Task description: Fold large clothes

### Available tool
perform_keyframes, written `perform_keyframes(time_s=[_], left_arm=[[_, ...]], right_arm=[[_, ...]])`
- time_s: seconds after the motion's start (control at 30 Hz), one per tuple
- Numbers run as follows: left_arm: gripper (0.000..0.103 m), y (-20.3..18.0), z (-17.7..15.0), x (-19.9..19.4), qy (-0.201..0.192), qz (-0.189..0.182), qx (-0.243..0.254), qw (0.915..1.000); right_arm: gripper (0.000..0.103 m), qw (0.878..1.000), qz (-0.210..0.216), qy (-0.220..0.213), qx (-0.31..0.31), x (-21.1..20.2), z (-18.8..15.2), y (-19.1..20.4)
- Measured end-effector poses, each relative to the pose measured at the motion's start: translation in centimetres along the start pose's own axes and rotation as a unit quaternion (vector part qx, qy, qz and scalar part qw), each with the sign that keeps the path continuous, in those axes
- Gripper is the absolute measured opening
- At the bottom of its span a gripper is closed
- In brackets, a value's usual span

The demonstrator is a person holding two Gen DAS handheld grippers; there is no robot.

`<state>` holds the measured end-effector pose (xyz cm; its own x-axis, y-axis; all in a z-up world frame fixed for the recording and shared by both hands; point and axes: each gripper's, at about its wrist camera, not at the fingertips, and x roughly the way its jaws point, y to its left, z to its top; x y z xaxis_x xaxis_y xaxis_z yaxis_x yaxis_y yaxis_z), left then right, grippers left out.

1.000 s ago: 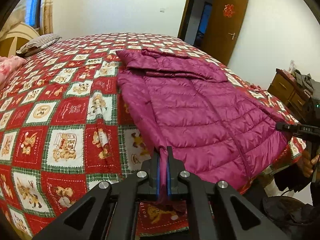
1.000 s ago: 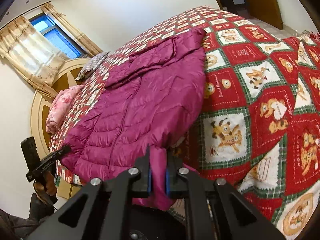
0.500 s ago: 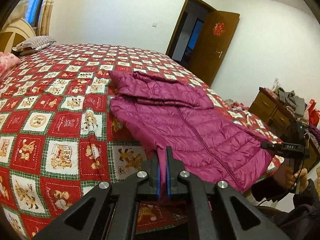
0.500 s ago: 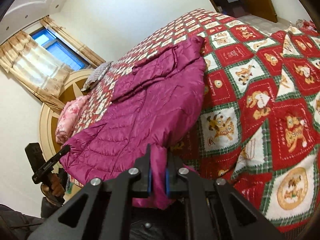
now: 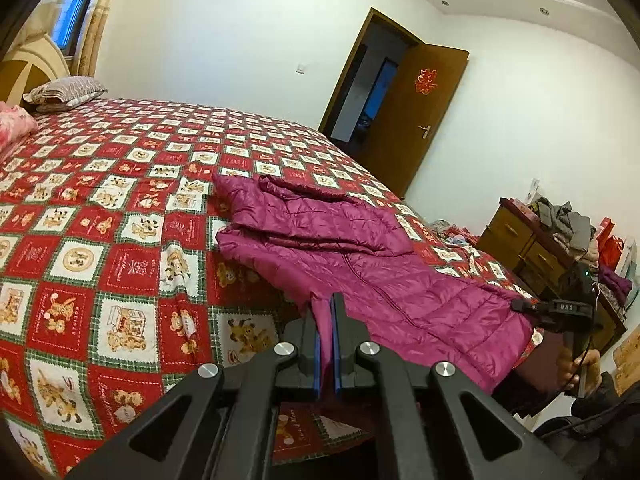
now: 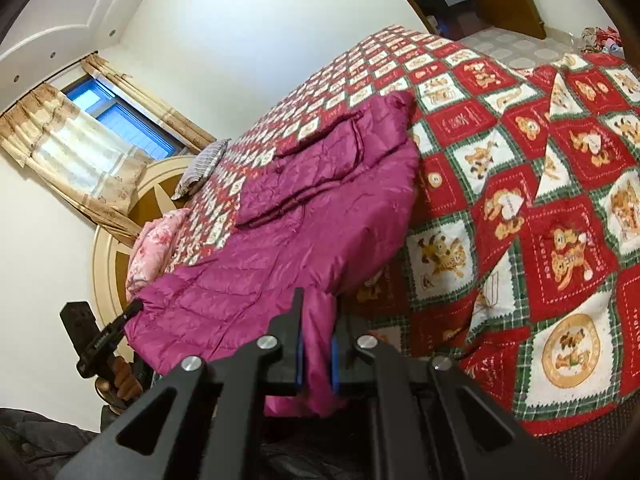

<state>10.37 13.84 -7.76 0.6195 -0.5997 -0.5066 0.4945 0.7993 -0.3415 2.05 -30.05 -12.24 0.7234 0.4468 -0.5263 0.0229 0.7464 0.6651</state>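
Jacket (image 5: 360, 264): magenta quilted puffer with a centre zip running lengthwise. It lies face up across the near corner of the bed (image 5: 120, 208), zip closed as far as visible. The collar end points toward the middle of the bed; both sleeves are folded in over the chest, forming a layered band across the upper part. The hem end is raised off the bed at its edge, stretched taut between its two corners, each corner pinched and lifted. The body sags slightly between hem and chest.

Bedspread (image 5: 120, 208) beyond jacket (image 5: 360, 264) bare; dresser (image 5: 532, 252) cluttered.
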Motion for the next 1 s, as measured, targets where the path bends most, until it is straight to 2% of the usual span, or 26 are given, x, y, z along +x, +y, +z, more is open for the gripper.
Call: perform_keyframes(time_s=[0.43,0.73,1.0], left_arm=[[0.003,1.9,3.7,2.3,-0.008,-0.003,-0.032,0.9995],[0.003,2.6,6.9,5.6,0.003,0.014,-0.040,0.9991],[0.003,4.1,9.9,8.1,0.013,0.035,-0.071,0.9968]], right_arm=[[0.012,0.999,0.002,-0.041,0.002,0.8,5.1,0.7],[0.011,0.999,0.001,-0.051,0.011,2.7,8.7,0.8],[0.011,0.998,-0.003,-0.064,0.022,4.4,11.8,0.8]])
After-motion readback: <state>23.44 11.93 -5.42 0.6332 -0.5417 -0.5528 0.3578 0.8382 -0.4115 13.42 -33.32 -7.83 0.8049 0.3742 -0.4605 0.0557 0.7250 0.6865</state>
